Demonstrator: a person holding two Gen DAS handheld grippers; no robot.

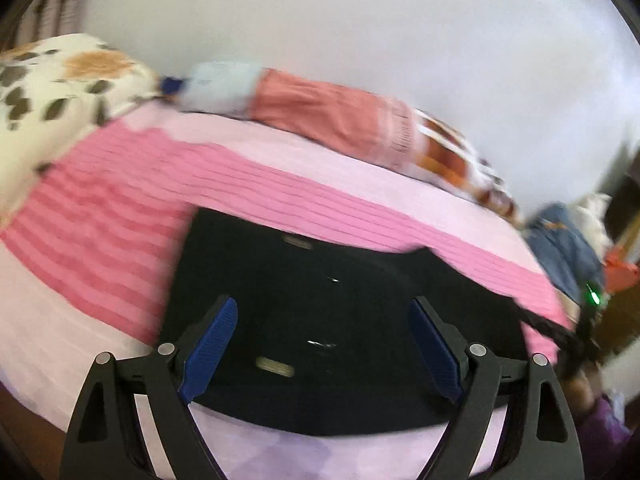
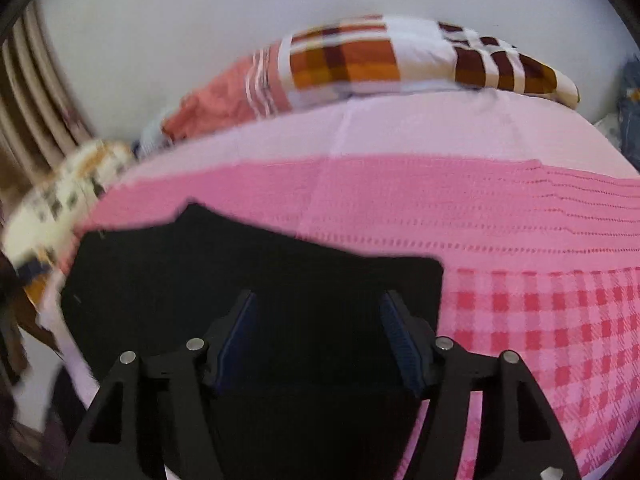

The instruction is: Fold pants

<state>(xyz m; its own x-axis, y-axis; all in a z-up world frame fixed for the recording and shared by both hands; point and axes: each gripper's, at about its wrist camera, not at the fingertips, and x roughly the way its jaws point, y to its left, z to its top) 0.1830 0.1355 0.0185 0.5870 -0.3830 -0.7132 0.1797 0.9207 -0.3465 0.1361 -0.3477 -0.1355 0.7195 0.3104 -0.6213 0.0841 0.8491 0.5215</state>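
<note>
Pants (image 1: 320, 312) are lying folded on the pink bedspread (image 1: 120, 208); left gripper (image 1: 322, 354) and right gripper (image 2: 318, 338) are hovering at six o'clock, both released, grasping nothing.

No text can be read anywhere (labels on the pants (image 1: 320, 320) blur).

A home bedroom: a bed (image 2: 440, 216) with a pink bedspread, pillows (image 2: 400, 60) and spare clothes (image 1: 564, 248) against a plain wall.
</note>
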